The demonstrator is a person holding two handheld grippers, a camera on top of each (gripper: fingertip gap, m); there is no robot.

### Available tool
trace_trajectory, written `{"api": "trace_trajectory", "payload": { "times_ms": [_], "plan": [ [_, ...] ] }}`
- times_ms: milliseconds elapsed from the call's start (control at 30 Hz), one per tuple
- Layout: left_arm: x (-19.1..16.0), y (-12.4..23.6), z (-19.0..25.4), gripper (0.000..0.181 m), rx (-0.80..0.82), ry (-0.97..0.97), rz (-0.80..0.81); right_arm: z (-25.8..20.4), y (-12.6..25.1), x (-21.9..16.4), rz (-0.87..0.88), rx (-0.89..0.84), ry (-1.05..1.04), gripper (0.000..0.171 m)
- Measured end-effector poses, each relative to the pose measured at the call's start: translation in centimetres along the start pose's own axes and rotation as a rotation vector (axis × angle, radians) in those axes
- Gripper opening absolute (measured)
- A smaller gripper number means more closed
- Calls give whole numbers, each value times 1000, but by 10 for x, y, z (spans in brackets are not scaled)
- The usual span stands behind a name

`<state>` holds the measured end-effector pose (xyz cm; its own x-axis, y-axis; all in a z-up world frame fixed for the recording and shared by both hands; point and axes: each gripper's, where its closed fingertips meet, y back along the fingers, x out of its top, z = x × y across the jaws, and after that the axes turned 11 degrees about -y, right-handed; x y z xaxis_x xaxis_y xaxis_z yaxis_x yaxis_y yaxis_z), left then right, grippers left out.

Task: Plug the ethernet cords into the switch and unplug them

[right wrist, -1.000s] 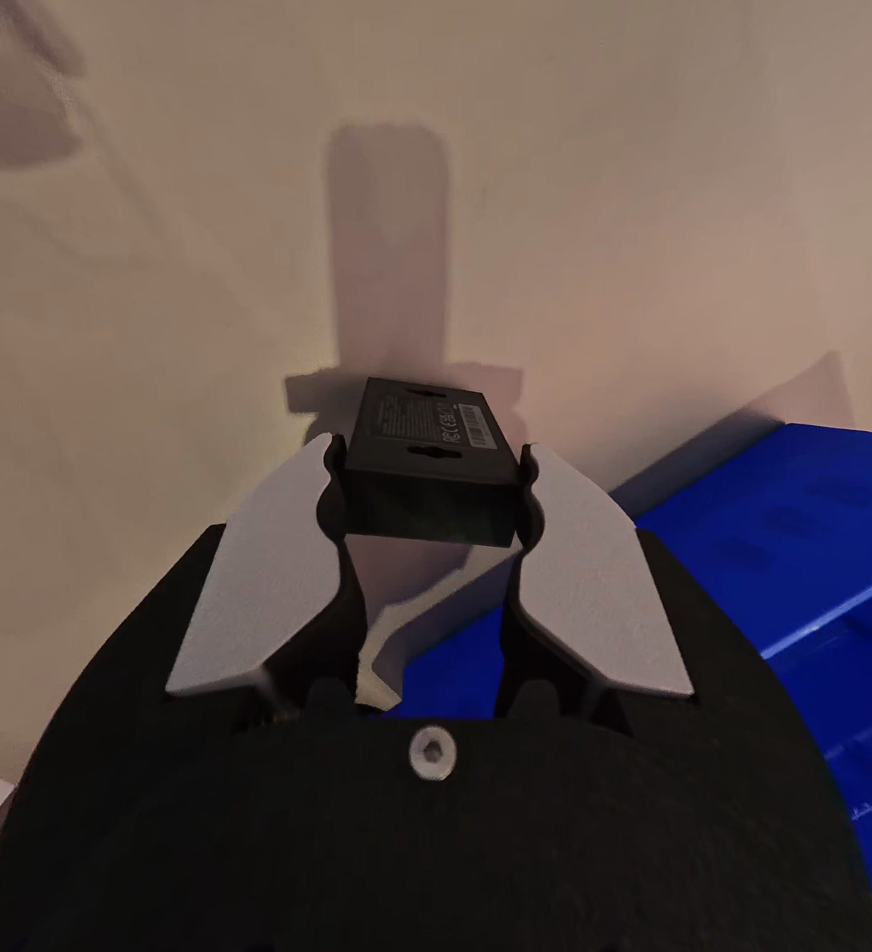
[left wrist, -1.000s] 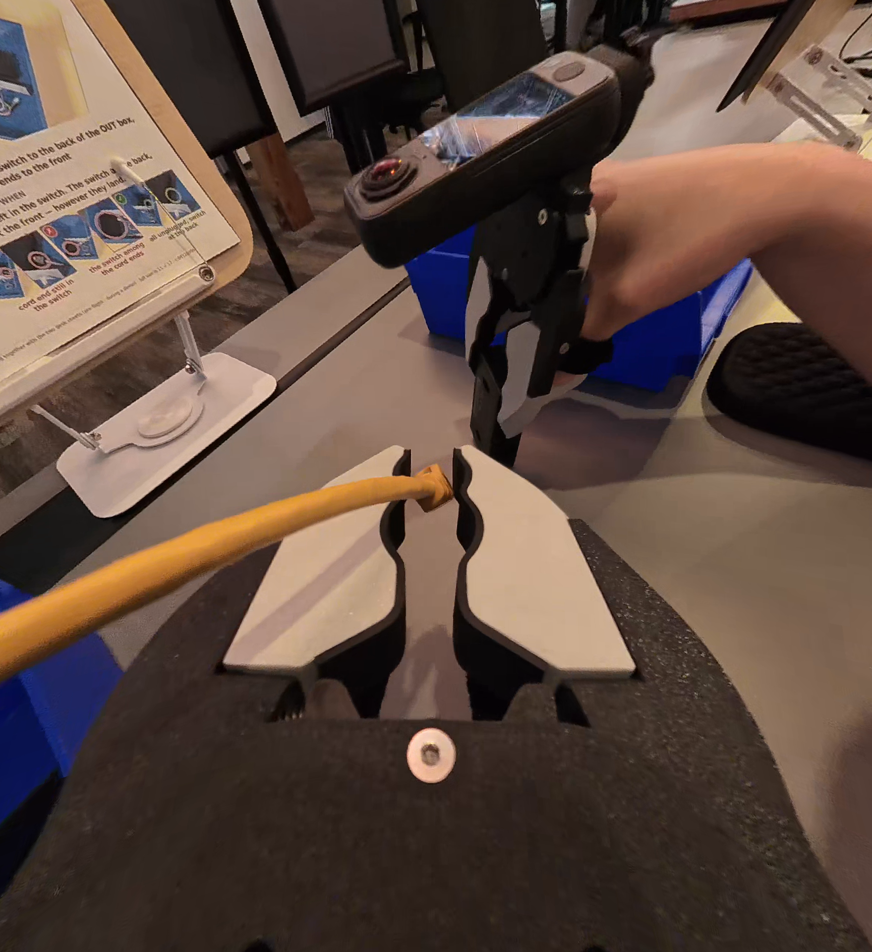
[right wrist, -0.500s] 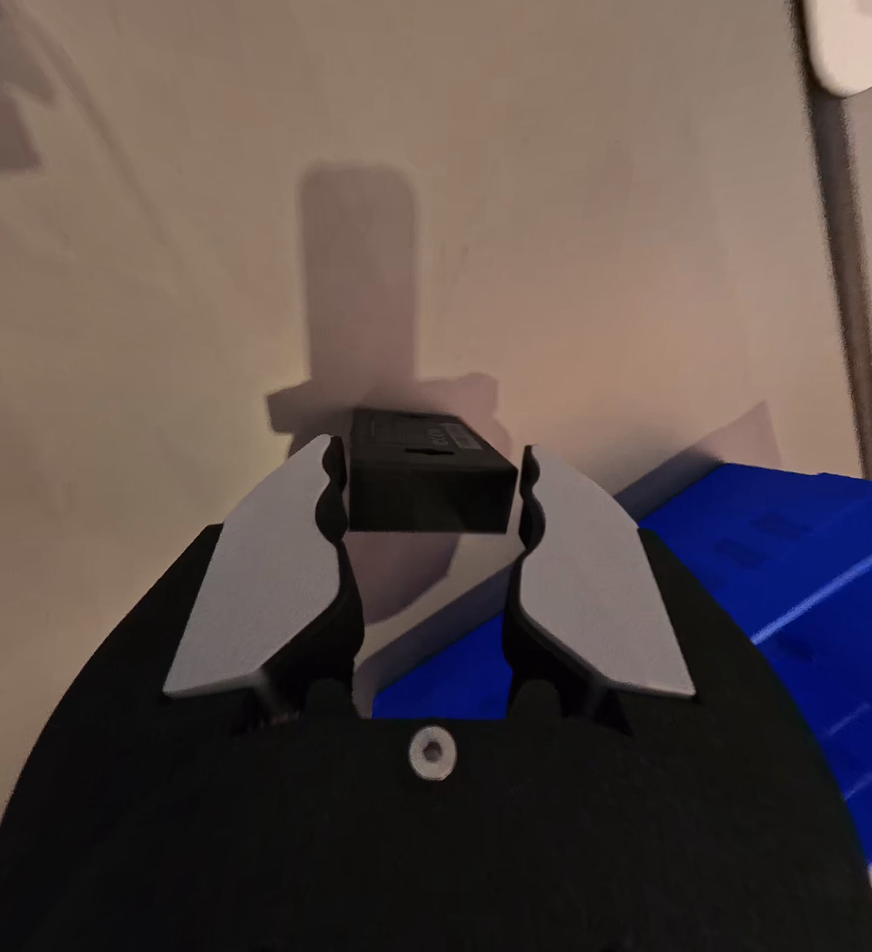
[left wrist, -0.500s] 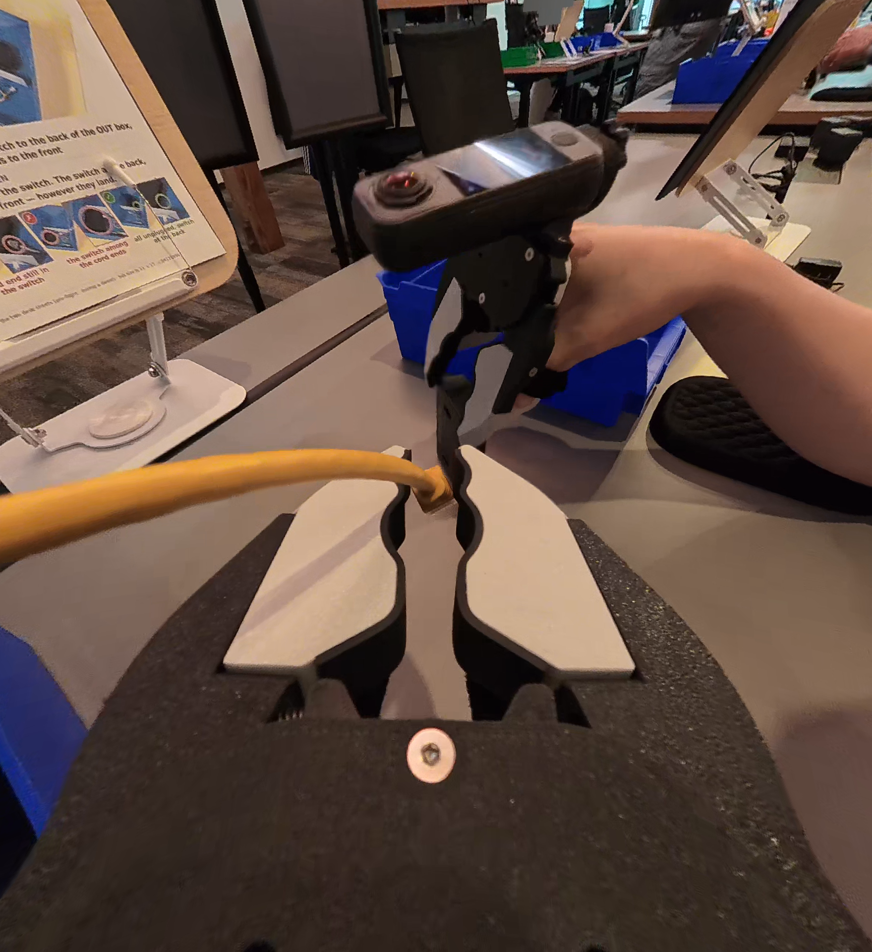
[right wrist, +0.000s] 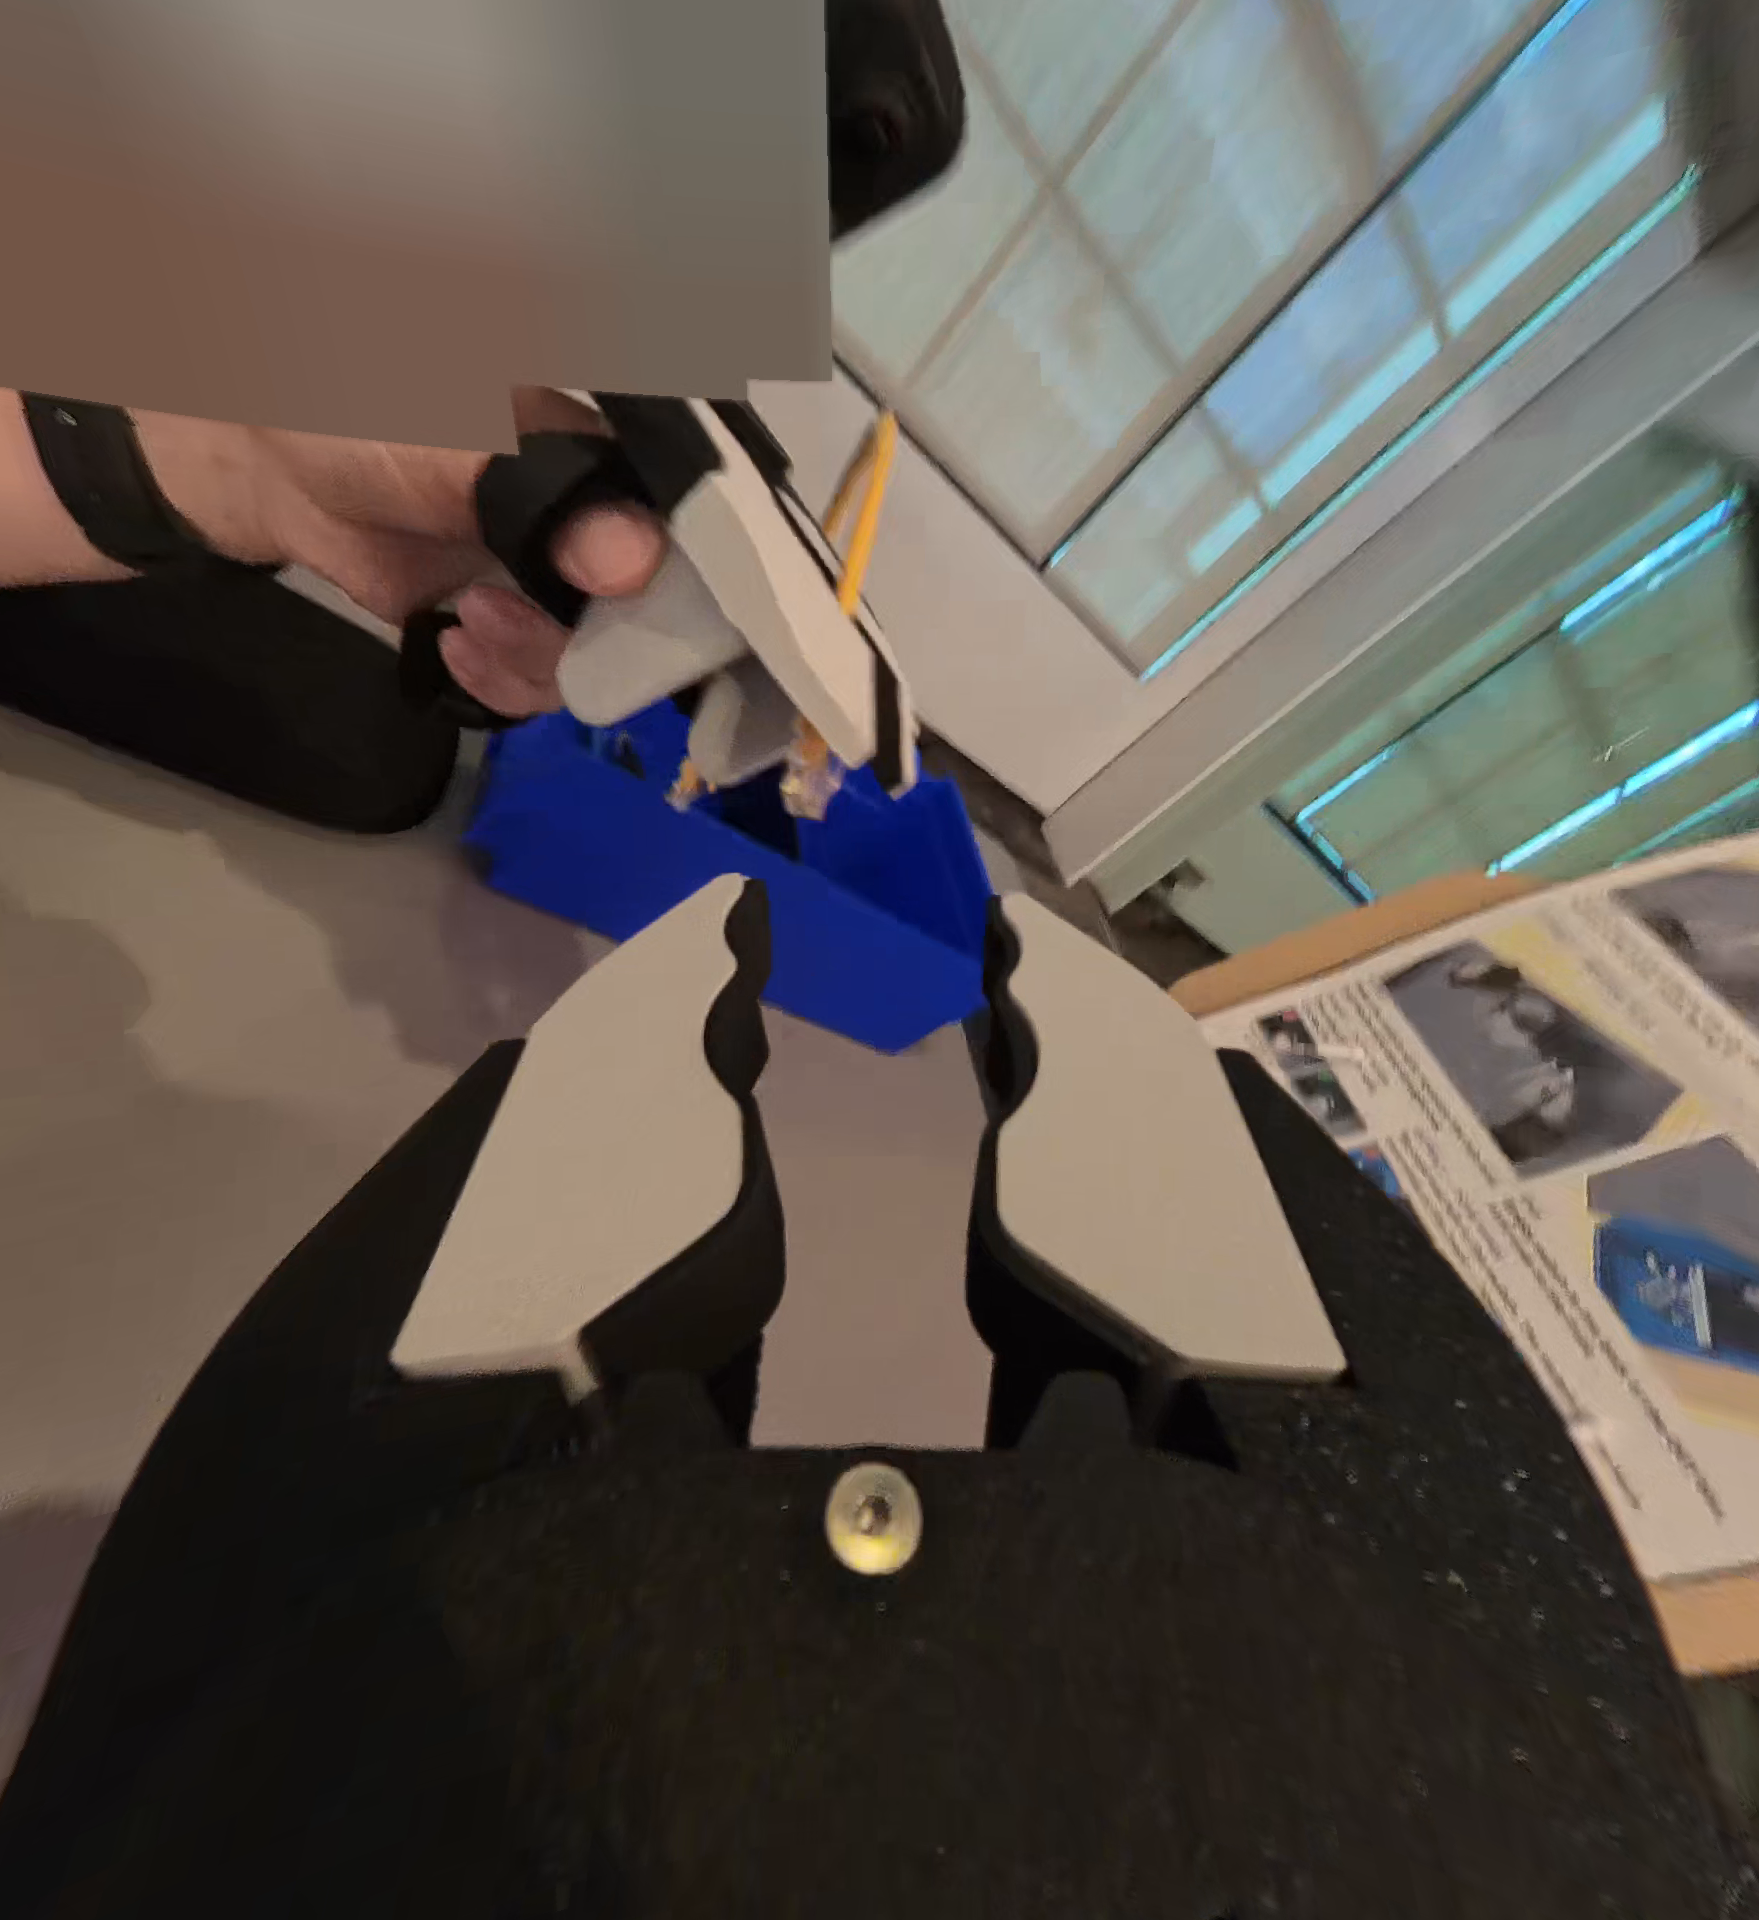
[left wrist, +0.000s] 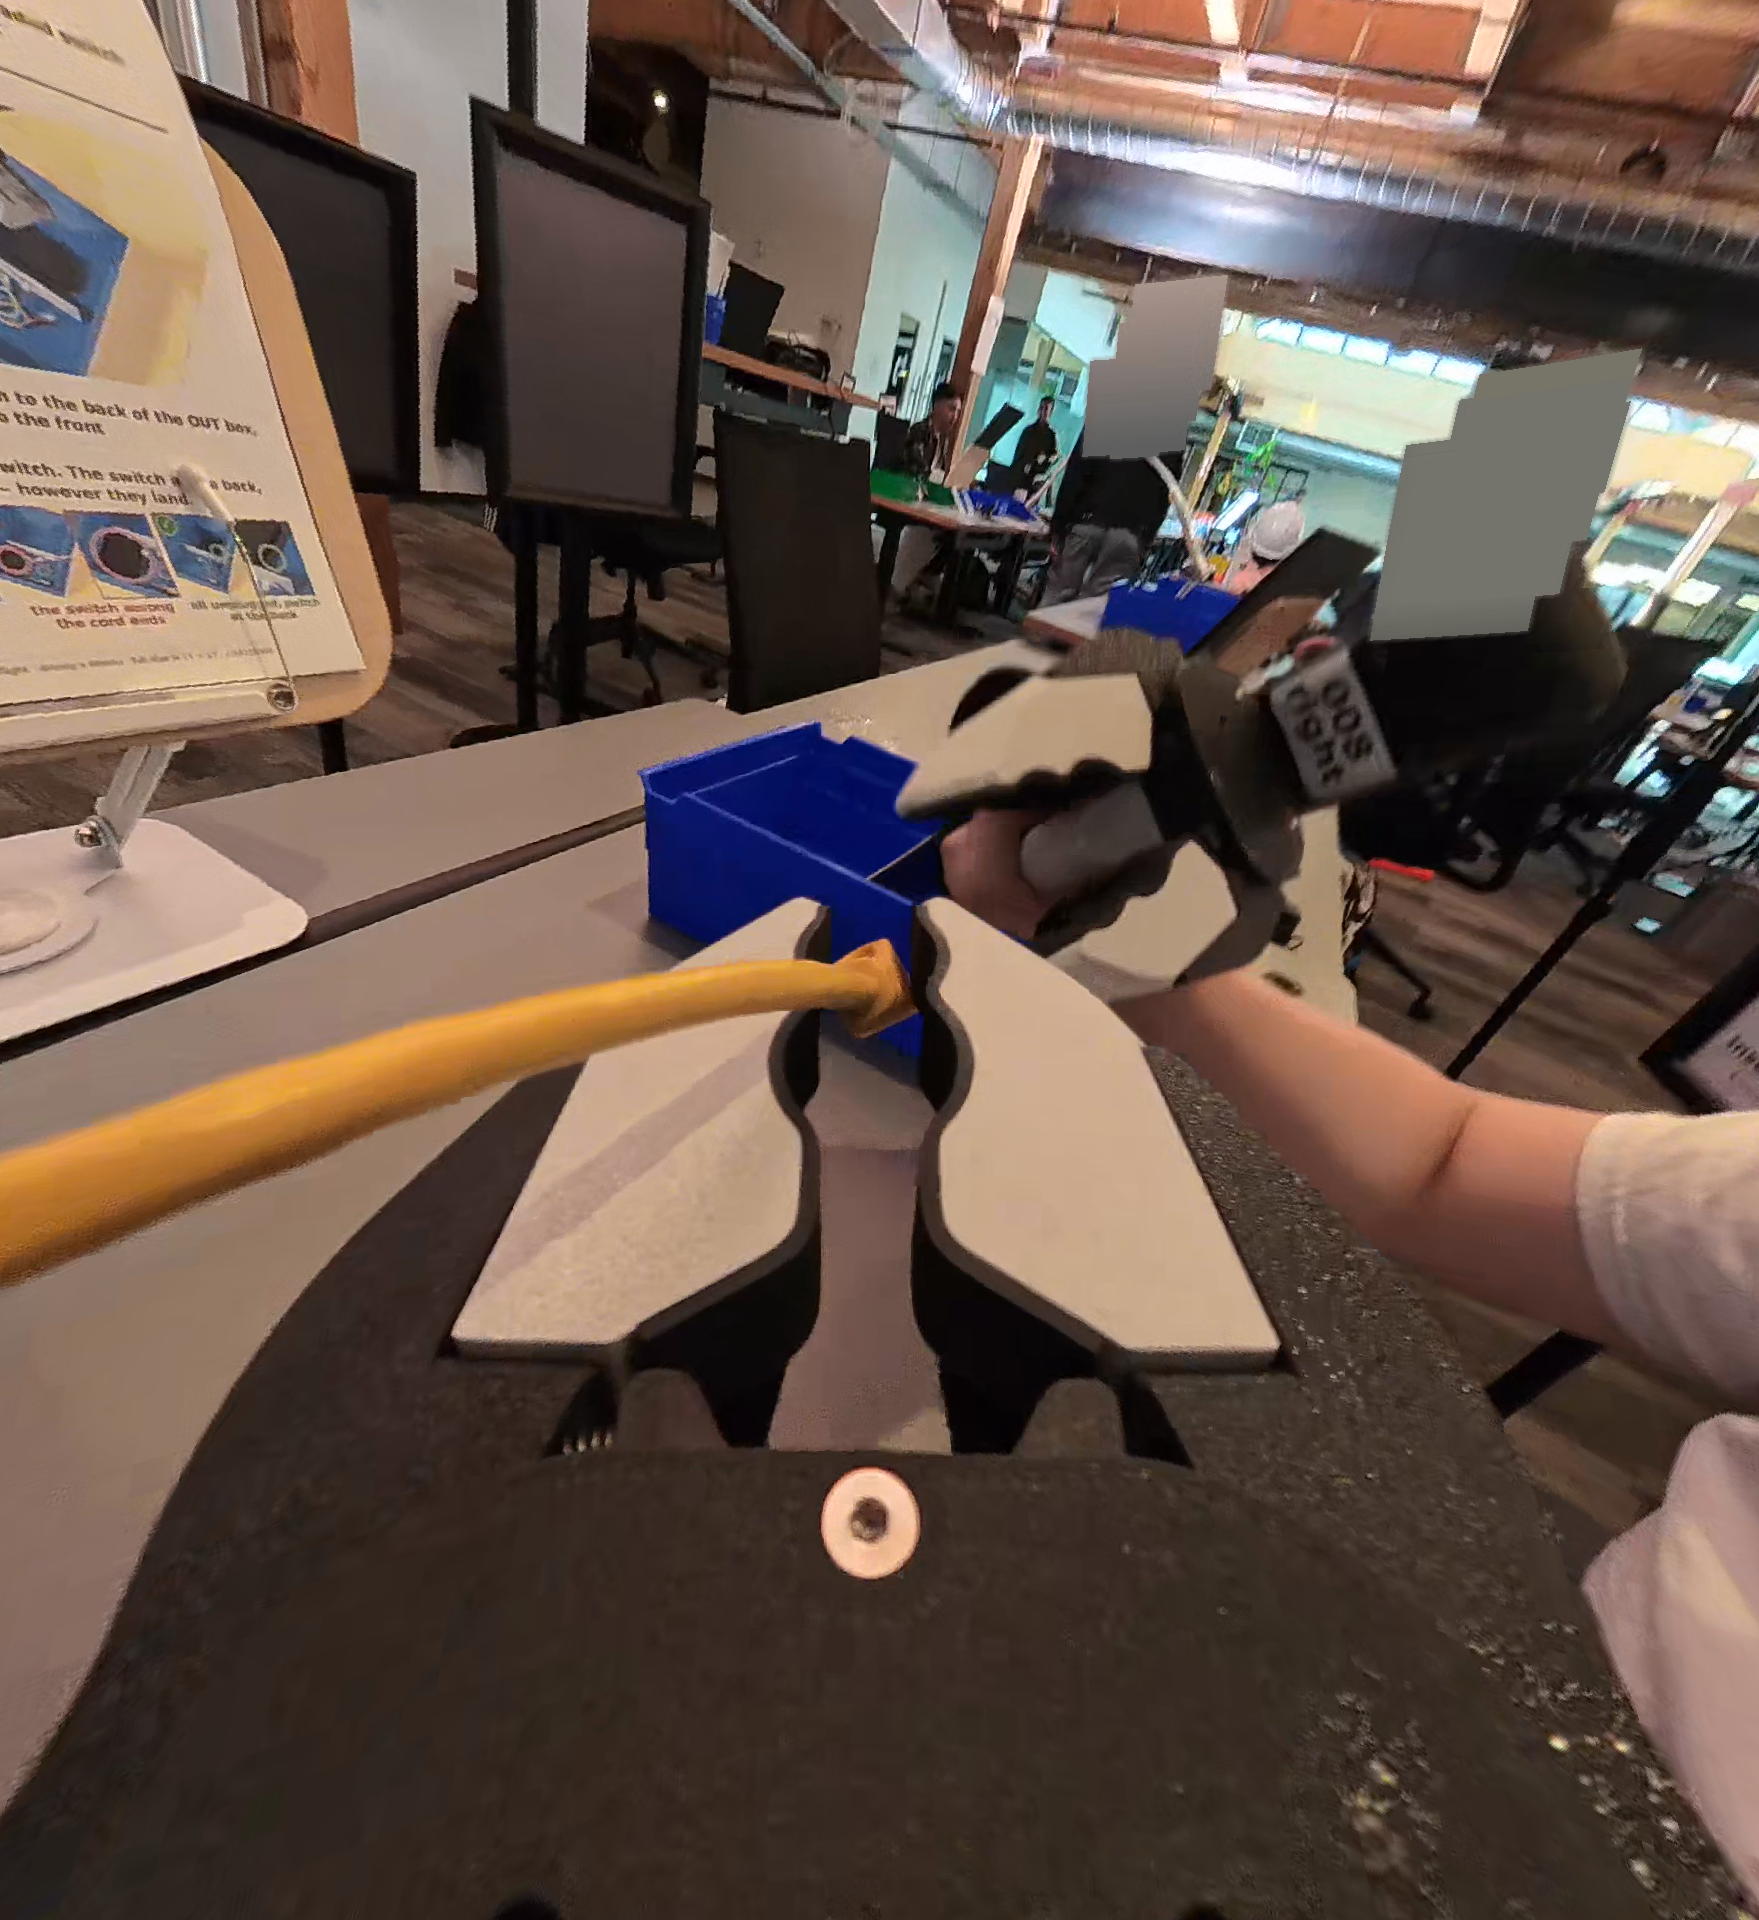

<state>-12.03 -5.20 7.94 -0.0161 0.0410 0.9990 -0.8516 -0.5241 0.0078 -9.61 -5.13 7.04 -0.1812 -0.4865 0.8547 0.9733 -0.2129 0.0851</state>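
Switch gone, right gripper (right wrist: pixel 870 925) empty; left gripper (left wrist: pixel 870 961) pinches round yellow cord (left wrist: pixel 355 1091).

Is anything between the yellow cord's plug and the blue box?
Nothing visible is. The left gripper holds the yellow ethernet cord, and its clear plug hangs over the open blue plastic bin with only air between them.

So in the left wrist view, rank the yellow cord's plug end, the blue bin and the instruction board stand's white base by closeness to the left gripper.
1. Yellow cord: its plug end sits between the left gripper fingertips.
2. Blue bin: just beyond the fingertips, on the table.
3. White base: far left.
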Motion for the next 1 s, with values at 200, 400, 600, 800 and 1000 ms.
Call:
{"api": "trace_trajectory", "payload": {
  "times_ms": [200, 400, 600, 800, 1000],
  "plan": [
    [22, -5, 14, 14, -62, 126, 134, -15, -7, 20, 120, -33, 39, 22],
    [22, -13, 22, 14, -102, 165, 173, -11, -5, 24, 142, -65, 17, 21],
    [22, -18, 29, 13, -155, 210, 195, -11, -5, 23, 151, -71, 33, 14],
    [20, -21, 31, 14, -168, 211, 204, -10, -3, 21, 141, -92, 79, 9],
    [15, -6, 31, 25, -174, 162, 120, -15, 4, 25, 92, -117, 261, 9]
  ]
}}
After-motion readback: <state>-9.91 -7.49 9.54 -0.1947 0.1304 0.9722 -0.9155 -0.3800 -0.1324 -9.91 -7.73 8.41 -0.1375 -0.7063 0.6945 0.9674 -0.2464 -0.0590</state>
